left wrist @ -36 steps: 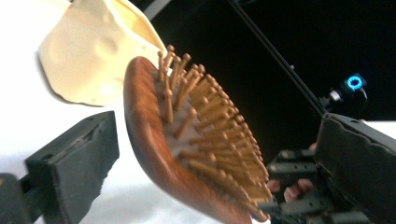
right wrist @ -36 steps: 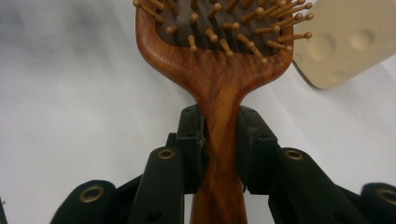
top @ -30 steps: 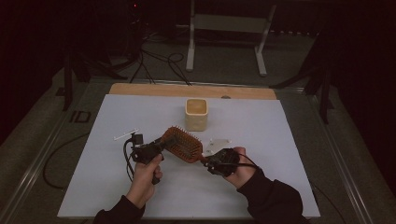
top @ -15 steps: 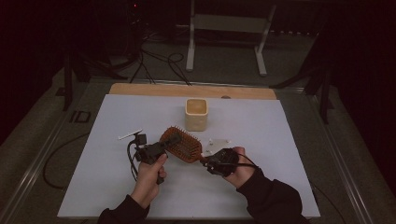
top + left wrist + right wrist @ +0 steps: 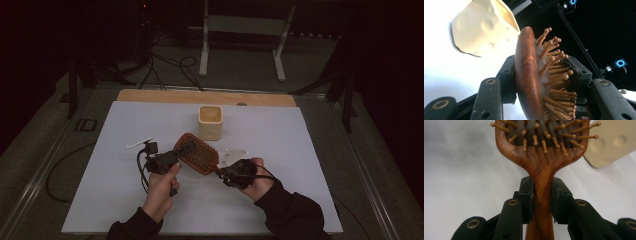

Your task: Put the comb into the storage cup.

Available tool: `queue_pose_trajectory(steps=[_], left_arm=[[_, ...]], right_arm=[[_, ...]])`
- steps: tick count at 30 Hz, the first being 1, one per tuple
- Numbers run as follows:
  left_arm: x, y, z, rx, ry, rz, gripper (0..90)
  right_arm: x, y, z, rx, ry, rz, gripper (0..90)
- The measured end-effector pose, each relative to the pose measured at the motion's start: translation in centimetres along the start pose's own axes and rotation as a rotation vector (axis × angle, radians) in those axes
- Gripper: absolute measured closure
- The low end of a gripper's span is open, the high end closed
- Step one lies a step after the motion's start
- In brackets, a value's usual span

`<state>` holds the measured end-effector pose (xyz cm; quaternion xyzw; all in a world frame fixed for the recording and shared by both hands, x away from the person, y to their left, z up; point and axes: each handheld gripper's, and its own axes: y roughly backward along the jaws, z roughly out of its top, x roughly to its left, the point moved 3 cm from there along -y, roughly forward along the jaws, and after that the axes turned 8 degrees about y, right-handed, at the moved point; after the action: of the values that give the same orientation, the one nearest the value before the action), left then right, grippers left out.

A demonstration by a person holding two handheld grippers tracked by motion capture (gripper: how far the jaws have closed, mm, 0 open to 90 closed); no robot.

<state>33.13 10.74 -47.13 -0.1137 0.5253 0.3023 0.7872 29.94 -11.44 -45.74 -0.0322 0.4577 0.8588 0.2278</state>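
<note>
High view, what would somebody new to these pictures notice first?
First, the wooden hairbrush held above the middle of the white table, gripped from both ends. The right gripper clamps its handle, and the left gripper, whose jaws have just been closing, now has the bristled head between its pads. Just behind stands a cream square cup.
</note>
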Motion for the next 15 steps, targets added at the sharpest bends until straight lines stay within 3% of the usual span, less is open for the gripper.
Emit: queue_pose_trajectory(steps=[7,15], left_arm=[[-0.6,-0.2,0.2,0.001,-0.019,-0.008,53.9],[-1.7,-0.3,0.9,0.012,-0.037,-0.033,55.0]], right_arm=[[-0.2,0.1,-0.1,-0.003,-0.003,-0.006,73.0],[-0.6,0.8,0.0,-0.043,-0.028,-0.004,72.3]])
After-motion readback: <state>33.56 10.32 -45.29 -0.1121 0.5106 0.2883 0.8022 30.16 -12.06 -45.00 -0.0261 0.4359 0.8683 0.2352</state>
